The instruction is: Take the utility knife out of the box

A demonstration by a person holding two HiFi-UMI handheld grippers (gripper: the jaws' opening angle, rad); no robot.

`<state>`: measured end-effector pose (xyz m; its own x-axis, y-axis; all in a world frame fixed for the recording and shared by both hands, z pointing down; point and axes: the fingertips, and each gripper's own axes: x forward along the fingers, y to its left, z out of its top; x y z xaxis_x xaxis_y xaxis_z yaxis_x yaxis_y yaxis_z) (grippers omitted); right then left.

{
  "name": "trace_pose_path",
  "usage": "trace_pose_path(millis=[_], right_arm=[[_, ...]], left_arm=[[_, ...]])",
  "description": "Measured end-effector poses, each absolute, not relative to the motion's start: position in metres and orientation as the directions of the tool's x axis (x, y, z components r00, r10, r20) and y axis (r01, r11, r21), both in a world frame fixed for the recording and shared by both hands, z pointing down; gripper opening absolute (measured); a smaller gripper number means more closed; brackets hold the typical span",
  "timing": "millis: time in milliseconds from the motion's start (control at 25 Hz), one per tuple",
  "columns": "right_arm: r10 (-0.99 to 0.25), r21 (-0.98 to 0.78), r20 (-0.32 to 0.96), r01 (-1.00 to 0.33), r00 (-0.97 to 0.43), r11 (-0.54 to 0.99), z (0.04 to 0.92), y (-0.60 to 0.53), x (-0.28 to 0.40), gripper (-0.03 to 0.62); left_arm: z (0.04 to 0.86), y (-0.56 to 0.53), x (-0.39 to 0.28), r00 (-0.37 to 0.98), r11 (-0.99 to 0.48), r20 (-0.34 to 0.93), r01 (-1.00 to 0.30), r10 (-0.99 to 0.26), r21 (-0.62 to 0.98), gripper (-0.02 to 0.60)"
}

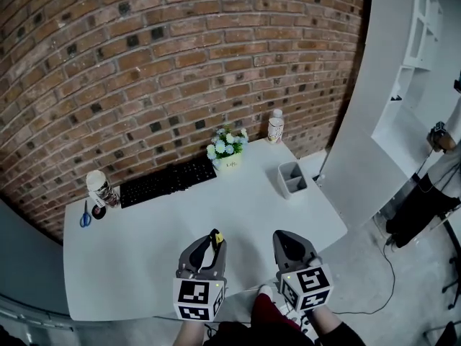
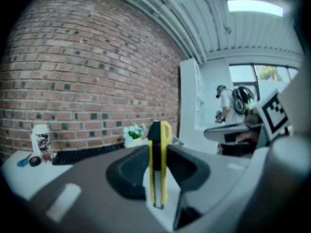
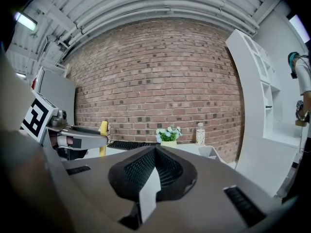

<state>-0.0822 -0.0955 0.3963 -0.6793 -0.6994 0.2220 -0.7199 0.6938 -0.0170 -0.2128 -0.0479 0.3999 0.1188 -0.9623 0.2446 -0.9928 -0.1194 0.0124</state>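
Observation:
A yellow-and-black utility knife [image 1: 216, 237] stands upright between the jaws of my left gripper [image 1: 213, 242], above the near edge of the white table [image 1: 144, 244]. In the left gripper view the knife [image 2: 159, 161] fills the gap of the left gripper [image 2: 158, 191], and the pads press on it. In the right gripper view the knife's yellow tip [image 3: 103, 138] shows at the left. The grey two-compartment box [image 1: 292, 179] sits at the table's right side, well ahead of both grippers. My right gripper [image 1: 288, 238] is shut with nothing in it, its jaws meeting at a point [image 3: 154, 152].
A black keyboard [image 1: 167, 181], a flower pot [image 1: 227, 150] and a bottle [image 1: 274, 127] line the back edge by the brick wall. A cup [image 1: 101, 189] and blue scissors [image 1: 85, 217] lie at the far left. A person stands at the far right [image 1: 432, 193].

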Motion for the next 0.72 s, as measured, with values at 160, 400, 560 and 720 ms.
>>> trace_pose_path(millis=[160, 400, 560, 720], right_arm=[[-0.684, -0.032, 0.241, -0.71, -0.689, 0.704, 0.397, -0.082, -0.088, 0.008], [-0.678, -0.041, 0.239, -0.705, -0.695, 0.708, 0.4, -0.068, -0.087, 0.008], [-0.684, -0.052, 0.227, -0.71, -0.694, 0.703, 0.402, -0.059, -0.08, 0.008], [-0.682, -0.058, 0.23, -0.709, -0.694, 0.703, 0.403, -0.044, -0.077, 0.008]], left_arm=[[0.399, -0.035, -0.215, 0.112, -0.111, 0.242, -0.994, -0.964, 0.017, 0.115], [0.4, -0.016, -0.218, 0.09, -0.089, 0.235, -0.996, -0.968, 0.014, 0.115], [0.401, 0.002, -0.22, 0.072, -0.071, 0.234, -0.997, -0.97, 0.015, 0.115], [0.402, 0.022, -0.223, 0.056, -0.054, 0.241, -0.998, -0.969, 0.015, 0.115]])
